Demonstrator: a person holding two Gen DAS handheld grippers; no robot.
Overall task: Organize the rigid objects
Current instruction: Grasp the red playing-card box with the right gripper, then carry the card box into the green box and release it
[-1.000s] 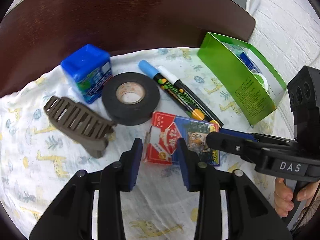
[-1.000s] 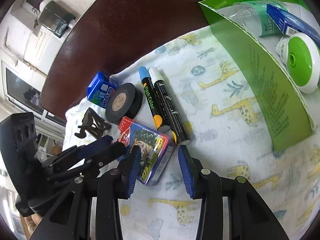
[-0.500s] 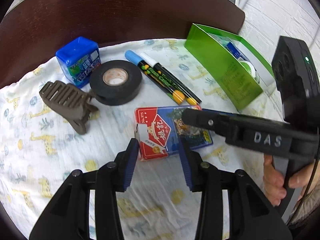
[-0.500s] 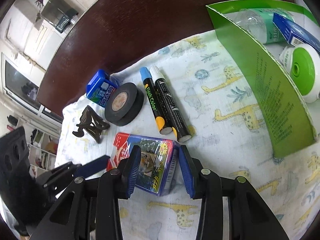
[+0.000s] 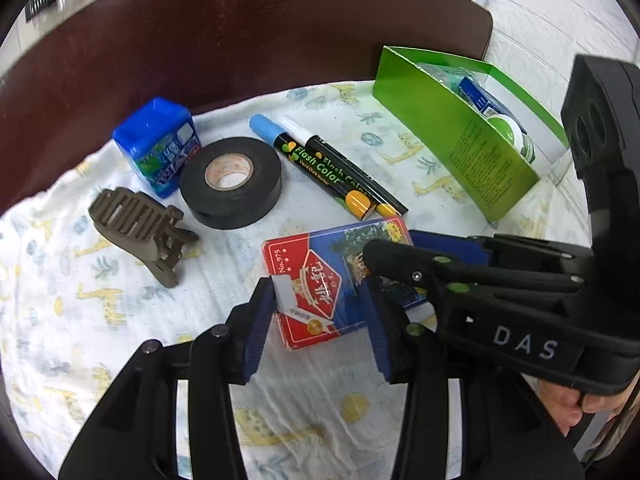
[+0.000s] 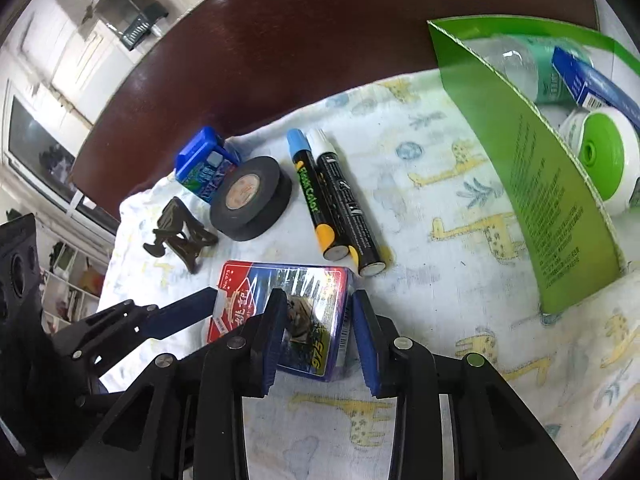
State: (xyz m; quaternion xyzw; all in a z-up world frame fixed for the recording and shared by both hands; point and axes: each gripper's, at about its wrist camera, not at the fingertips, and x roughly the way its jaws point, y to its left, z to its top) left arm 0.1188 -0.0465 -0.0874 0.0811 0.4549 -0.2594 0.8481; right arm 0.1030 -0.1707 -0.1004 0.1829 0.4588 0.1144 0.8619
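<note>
Your card box (image 5: 320, 280) lies flat on the giraffe cloth (image 5: 100, 312) spread over the dark desk (image 5: 200, 32), and everything else sits around it. Its long axis runs slantwise from your left claw (image 5: 320, 320) toward the green box (image 5: 452, 140). Your left claw straddles the red end, its jaws opening, the pads just beside the box edges rather than pressing. Your right claw (image 6: 316, 332) straddles the blue end, jaws closing, with the box between them; I cannot tell whether the pads touch yet.

Beyond the card box lie two markers (image 5: 332, 168), side by side, their ends near its far edge. The tape roll (image 5: 230, 184), the brown clip (image 5: 136, 232) and the blue container (image 5: 160, 144) lie farther off to the left of it. Bare cloth lies open on the near side of the card box and between it and the green box.
</note>
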